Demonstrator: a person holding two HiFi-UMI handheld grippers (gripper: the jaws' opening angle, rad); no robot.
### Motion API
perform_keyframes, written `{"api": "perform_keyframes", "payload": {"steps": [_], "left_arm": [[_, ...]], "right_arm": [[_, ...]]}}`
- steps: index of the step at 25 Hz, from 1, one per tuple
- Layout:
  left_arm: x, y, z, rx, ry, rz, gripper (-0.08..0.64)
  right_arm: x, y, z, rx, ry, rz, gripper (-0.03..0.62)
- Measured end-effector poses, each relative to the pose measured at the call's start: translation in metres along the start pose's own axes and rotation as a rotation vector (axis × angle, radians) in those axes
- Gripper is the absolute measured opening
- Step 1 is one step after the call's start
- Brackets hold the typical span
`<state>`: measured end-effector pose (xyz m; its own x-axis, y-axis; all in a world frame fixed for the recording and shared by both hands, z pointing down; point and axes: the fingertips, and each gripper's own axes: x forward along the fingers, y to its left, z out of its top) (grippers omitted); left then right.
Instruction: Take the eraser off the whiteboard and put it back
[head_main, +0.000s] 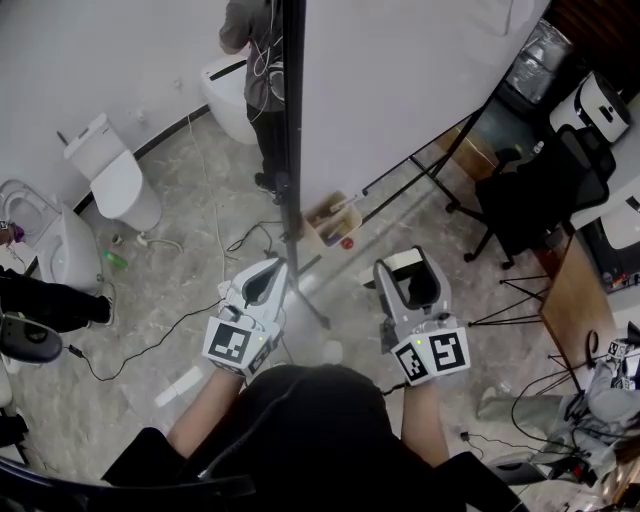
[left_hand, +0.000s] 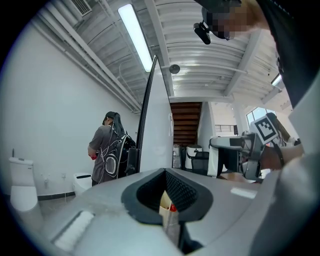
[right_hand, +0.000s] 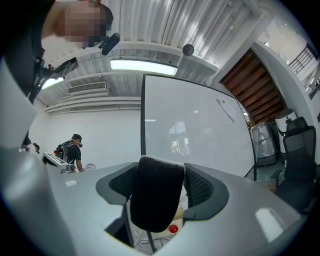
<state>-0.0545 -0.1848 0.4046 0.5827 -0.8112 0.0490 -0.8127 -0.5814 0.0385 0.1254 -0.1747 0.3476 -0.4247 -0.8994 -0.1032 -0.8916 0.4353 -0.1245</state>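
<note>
Right gripper (right_hand: 159, 172) pinches the eraser (right_hand: 155, 197) between its two meshed pads. The dark felt block stands upright, fills the wide gap between the jaws, and is held short of the whiteboard (right_hand: 200, 125), not touching it. Left gripper (left_hand: 165, 174) has its jaws pressed together at the tips with nothing between them, and it sits just beside the right one at about the same height in the head view. The whiteboard is the biggest thing ahead, a tall pale panel on a dark stand, and its black edge post (head_main: 292, 120) runs down between the two grippers. Beyond that post a person (head_main: 255, 70) stands near the wall. Off to the right is a black office chair (head_main: 540, 195) and off to the left a white toilet (head_main: 115, 172), both well apart from the board. At the foot of the stand is a small open box (head_main: 328, 220) with a little red object (head_main: 346, 243) at its near corner. Thin cables (head_main: 215, 240) trail across the floor.
</note>
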Motion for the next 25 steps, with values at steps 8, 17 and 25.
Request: {"api": "perform_keyframes", "payload": {"steps": [8, 17, 25], "left_arm": [[0.001, 0.004, 0.003, -0.010, -0.013, 0.009, 0.005], [0.003, 0.006, 0.002, -0.006, -0.013, 0.024, 0.005], [0.003, 0.007, -0.003, -0.005, -0.001, 0.047, 0.005]], "right_arm": [[0.007, -0.002, -0.001, 0.007, -0.003, 0.011, 0.295], [0.013, -0.004, -0.004, 0.012, -0.005, 0.024, 0.295], [0.018, -0.011, -0.008, 0.011, 0.001, 0.031, 0.295]]}}
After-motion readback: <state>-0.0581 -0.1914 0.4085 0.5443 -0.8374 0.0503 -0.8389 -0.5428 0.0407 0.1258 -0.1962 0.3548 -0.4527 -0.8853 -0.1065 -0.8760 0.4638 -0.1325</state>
